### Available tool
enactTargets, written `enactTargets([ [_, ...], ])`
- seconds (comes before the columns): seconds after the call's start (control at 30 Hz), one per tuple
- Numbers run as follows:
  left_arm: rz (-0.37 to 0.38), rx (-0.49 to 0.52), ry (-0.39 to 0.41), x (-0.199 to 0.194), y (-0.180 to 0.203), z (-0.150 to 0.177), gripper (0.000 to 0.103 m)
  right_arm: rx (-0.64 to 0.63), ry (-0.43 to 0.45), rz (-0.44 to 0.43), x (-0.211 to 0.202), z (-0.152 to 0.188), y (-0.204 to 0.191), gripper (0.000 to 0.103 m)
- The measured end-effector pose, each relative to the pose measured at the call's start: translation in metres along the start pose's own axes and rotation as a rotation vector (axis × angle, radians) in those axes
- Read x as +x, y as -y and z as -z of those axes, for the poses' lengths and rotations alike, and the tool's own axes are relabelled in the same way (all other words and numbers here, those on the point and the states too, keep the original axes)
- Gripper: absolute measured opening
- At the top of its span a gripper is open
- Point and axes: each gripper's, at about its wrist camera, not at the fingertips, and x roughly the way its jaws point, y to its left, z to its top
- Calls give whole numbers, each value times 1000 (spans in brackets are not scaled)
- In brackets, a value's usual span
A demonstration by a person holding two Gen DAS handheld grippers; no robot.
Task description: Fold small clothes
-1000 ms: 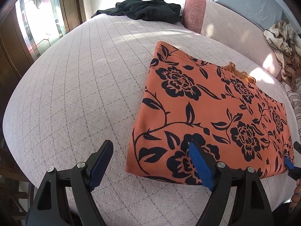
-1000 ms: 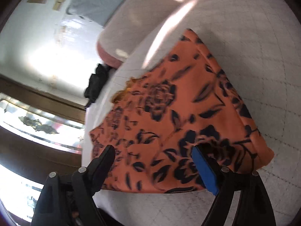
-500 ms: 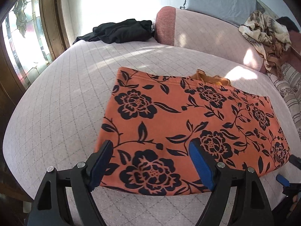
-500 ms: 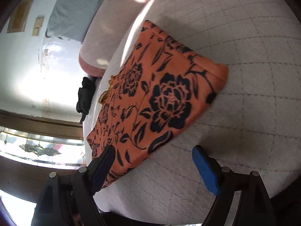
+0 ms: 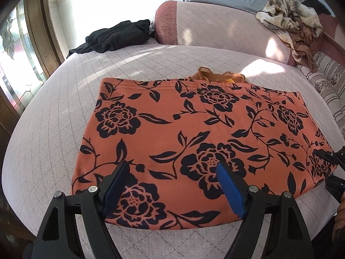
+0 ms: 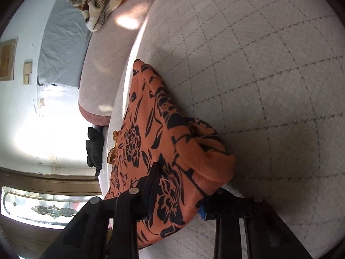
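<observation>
An orange garment with black flowers (image 5: 194, 125) lies folded flat on the quilted bed. My left gripper (image 5: 172, 183) is open, its blue pads hovering over the garment's near edge. My right gripper (image 6: 179, 192) straddles the garment's right corner (image 6: 194, 168), with cloth between its fingers; whether it pinches the cloth is not clear. It shows at the right edge of the left wrist view (image 5: 332, 166). An orange frilled trim (image 5: 217, 76) sticks out past the far edge.
A black garment (image 5: 116, 36) lies at the bed's far left. A patterned beige cloth (image 5: 291, 19) is heaped on the headboard at the far right. A striped pillow (image 5: 330, 88) lies right. A stained-glass door (image 5: 13, 49) stands left.
My left gripper has moved right and over the garment's near edge. My right gripper has moved in from the bare quilt onto the garment's right corner, which now sits between its fingers.
</observation>
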Motion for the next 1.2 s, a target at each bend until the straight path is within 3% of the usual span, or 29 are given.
enactTargets([
  [0.07, 2, 15, 8, -1, 7, -2, 83, -75, 17, 21, -4, 2, -16, 20],
  [0.17, 0, 31, 12, 1, 16, -3, 83, -234, 79, 66, -17, 8, -45, 19],
  [0.23, 11, 34, -30, 12, 21, -2, 83, -257, 65, 113, -11, 9, -44, 23],
  [0.3, -9, 55, -103, 29, 27, 2, 83, -172, 5, 117, 2, 9, -23, 27],
  [0.33, -8, 51, -93, 28, 27, 2, 83, -122, 6, 58, 0, 9, -14, 33],
  [0.43, 7, 25, -75, 22, 25, -1, 83, -125, 30, -19, -12, 8, -18, 81],
  [0.5, 8, 21, -55, 17, 26, -4, 83, -157, 65, -22, -19, 9, -28, 82],
  [0.63, 28, 14, -46, 15, 30, -9, 83, -146, 38, -15, -11, 7, -31, 82],
  [0.83, 16, 15, -92, 31, 33, -6, 83, -160, 29, 11, -3, 7, -33, 82],
  [1.07, 19, 9, -50, 22, 29, -13, 83, -183, 38, 17, -4, 4, -39, 82],
  [1.2, 18, 13, -107, 41, 29, -7, 83, -165, 38, 30, -1, 3, -34, 82],
])
